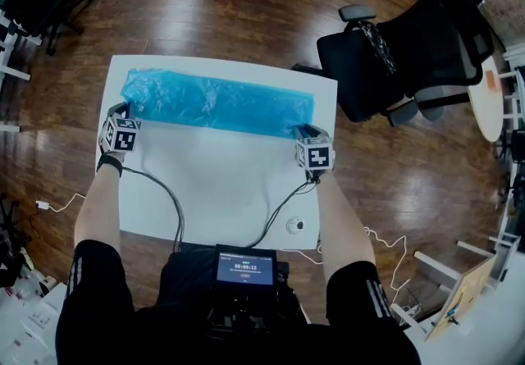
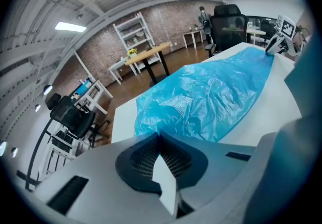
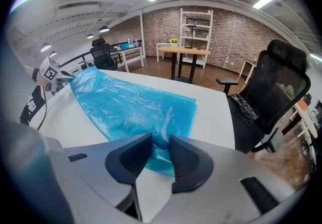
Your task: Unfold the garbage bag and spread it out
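Closed tip to tip, the jaws of the left gripper (image 2: 160, 135) pinch the near left corner of the garbage bag (image 1: 217, 101), whose thin blue film runs straight up into the meeting point of the pads. On the right gripper (image 3: 160, 142) the jaws stand a little apart, with the bag's near right corner bunched in the gap between them and gripped there (the film gathers into creases as it rises to the pads). Between the two grippers the bag lies as a long, wrinkled blue strip across the far half of the white table (image 1: 213, 183), its far edge running close to the table's far edge and its near edge running from one gripper to the other. Both grippers point steeply down at the table, one at each end of the strip, and the person's forearms reach in from the near side. Two dark cables (image 1: 164, 191) trail from the grippers back over the bare near half of the table toward a small screen (image 1: 246, 263) at the person's chest. A small round white object (image 1: 295, 225) sits near the table's near right corner. Off the table's far right corner a black office chair (image 1: 410, 52) stands on the wooden floor (image 1: 205, 11).
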`<state>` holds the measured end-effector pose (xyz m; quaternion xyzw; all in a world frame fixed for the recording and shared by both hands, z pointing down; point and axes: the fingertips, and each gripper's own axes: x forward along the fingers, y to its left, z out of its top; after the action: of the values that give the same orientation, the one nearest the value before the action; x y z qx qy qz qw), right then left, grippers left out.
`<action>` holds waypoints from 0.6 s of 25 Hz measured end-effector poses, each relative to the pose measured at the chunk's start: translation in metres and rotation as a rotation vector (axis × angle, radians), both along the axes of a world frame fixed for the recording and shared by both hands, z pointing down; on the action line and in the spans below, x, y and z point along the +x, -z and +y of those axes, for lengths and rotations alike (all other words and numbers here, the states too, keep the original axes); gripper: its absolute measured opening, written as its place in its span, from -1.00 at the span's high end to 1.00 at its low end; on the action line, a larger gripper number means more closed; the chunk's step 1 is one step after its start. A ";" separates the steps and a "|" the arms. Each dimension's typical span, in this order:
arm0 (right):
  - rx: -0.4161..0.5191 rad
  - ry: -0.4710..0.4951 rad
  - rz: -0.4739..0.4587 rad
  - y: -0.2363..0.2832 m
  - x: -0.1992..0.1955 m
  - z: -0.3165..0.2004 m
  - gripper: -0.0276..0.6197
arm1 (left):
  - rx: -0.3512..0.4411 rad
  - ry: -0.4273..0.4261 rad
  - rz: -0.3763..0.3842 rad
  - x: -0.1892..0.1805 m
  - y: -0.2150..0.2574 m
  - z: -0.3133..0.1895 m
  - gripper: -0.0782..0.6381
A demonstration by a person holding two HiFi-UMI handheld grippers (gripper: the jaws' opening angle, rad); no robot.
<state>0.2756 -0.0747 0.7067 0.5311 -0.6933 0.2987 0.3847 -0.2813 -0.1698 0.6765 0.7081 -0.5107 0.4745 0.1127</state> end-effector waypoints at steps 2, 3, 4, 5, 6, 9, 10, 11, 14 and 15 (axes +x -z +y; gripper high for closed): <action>0.008 0.003 -0.006 0.003 -0.003 -0.002 0.47 | -0.032 0.004 -0.005 -0.002 -0.009 0.002 0.76; 0.011 0.003 -0.008 0.004 -0.004 -0.003 0.47 | -0.048 0.008 -0.008 -0.003 -0.012 0.002 0.73; 0.012 0.001 -0.008 0.004 -0.004 -0.003 0.47 | -0.062 0.011 -0.010 -0.004 -0.015 0.002 0.70; 0.015 0.000 -0.008 0.005 -0.004 -0.004 0.47 | -0.073 0.014 -0.012 -0.004 -0.018 0.002 0.69; 0.021 0.000 -0.010 0.007 -0.005 -0.006 0.47 | -0.079 0.017 -0.013 -0.005 -0.019 0.001 0.68; 0.029 0.002 -0.011 0.013 -0.008 -0.006 0.47 | -0.084 0.018 -0.030 -0.006 -0.021 -0.001 0.67; 0.024 -0.001 -0.007 0.011 -0.007 -0.004 0.47 | -0.084 0.014 -0.042 -0.006 -0.022 -0.001 0.67; 0.019 -0.005 -0.001 0.006 -0.003 -0.002 0.47 | -0.084 0.008 -0.054 -0.006 -0.022 -0.001 0.67; 0.017 -0.011 0.004 0.000 0.000 -0.001 0.47 | -0.089 0.004 -0.065 -0.007 -0.022 -0.003 0.65; 0.017 -0.011 0.004 0.000 0.000 -0.001 0.47 | -0.093 0.009 -0.059 -0.008 -0.021 -0.003 0.63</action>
<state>0.2751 -0.0756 0.7067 0.5389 -0.6920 0.2938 0.3799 -0.2894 -0.1731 0.6980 0.6855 -0.4946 0.5176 0.1327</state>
